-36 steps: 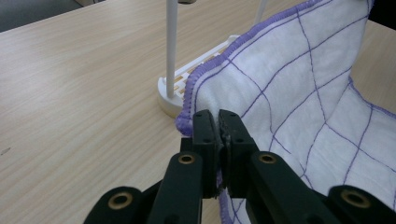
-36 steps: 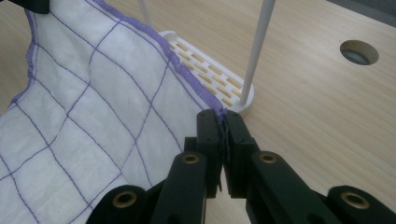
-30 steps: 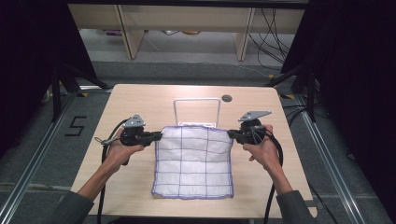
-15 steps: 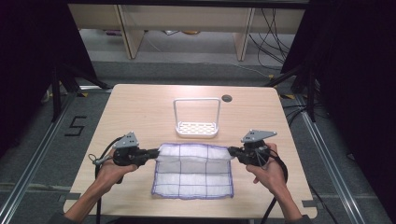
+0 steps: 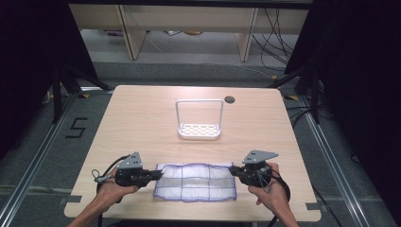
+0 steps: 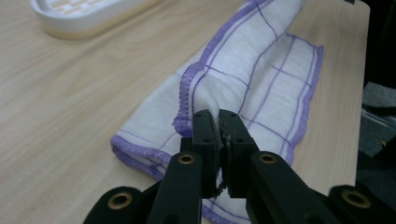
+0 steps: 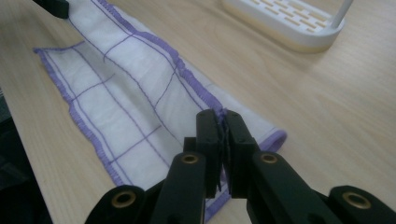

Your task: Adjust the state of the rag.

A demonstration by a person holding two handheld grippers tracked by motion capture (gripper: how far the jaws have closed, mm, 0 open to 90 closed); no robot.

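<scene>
Lying folded near the front edge of the counter (image 5: 142, 123), the white cloth (image 5: 196, 182) with purple grid lines and purple hem stretches between the two grippers. At its left end, the left gripper (image 5: 153, 175) has its fingers (image 6: 205, 133) pressed together on a bunched corner of the fabric, the hem rising up between them in the left gripper view. At its right end, the right gripper (image 5: 235, 171) grips the opposite corner the same way, its fingers (image 7: 208, 130) nearly touching with a thin edge of cloth pinched in the slit. The cloth seems to be doubled over, an upper layer lying on a lower one that sticks out toward the front edge, though the exact fold line is hard to make out from above. Each gripper sits low, just over the counter, held by a hand reaching in from the near side. Farther back, well apart from the cloth, stands a white rack (image 5: 199, 129) with a slotted base and a tall hoop handle.
</scene>
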